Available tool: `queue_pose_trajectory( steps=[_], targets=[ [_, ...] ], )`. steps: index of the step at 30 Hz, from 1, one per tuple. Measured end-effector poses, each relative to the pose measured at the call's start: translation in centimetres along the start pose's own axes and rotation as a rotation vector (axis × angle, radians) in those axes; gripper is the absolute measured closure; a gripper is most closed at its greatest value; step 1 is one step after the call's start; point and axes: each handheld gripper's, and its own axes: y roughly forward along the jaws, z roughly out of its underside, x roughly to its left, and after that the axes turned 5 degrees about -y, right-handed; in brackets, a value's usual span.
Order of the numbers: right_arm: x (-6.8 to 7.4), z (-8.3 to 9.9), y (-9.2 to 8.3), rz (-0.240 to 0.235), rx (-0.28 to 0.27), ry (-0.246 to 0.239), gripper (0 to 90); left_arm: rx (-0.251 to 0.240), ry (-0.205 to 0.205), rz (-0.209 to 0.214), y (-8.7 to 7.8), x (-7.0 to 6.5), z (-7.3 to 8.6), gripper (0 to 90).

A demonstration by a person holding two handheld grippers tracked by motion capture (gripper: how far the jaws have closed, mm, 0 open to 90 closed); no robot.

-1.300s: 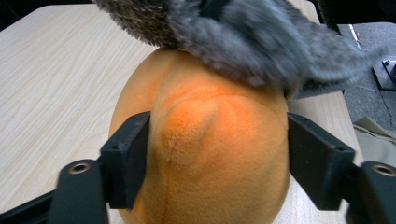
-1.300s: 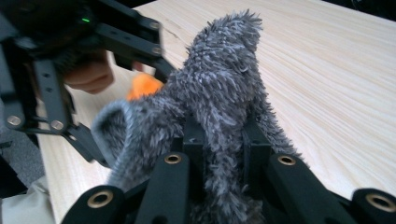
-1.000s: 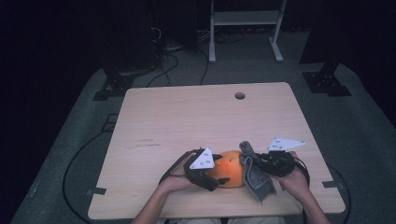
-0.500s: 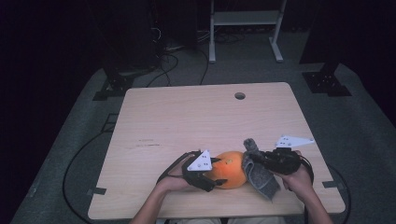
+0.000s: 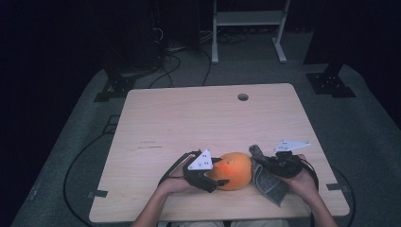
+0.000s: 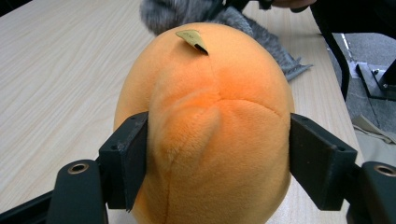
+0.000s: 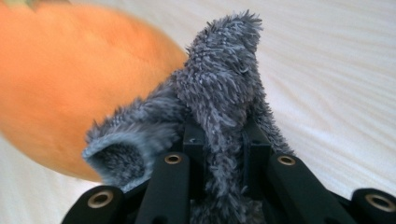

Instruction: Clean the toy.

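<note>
Left gripper [image 6: 217, 154]: jaws just reopened slightly, flanking orange plush [image 6: 210, 121] at 9 and 3 o'clock, pads touching its flanks, lightly clamped.

Plush: on table [image 5: 189, 123] near front edge, long axis running away from left jaws toward 12.

Right gripper [image 7: 219, 140]: jaws pressed together, pinching grey cloth [image 7: 219, 93].

Cloth lies just beside plush, at its 3 o'clock in high view [image 5: 267, 182]; right hand [image 5: 302, 182] nearer to it.

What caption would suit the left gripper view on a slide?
Two black fingers pressing the sides of an orange plush toy on a pale wooden table, grey fuzzy cloth behind.
</note>
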Motion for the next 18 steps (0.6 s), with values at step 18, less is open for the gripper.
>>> queue_pose_trajectory(
  steps=[18],
  targets=[
    [0.6,-0.1,0.6,-0.012,0.005,-0.009,75.3,-0.012,-0.045,-0.01,0.4,0.7,0.1,14.0]
  ],
)
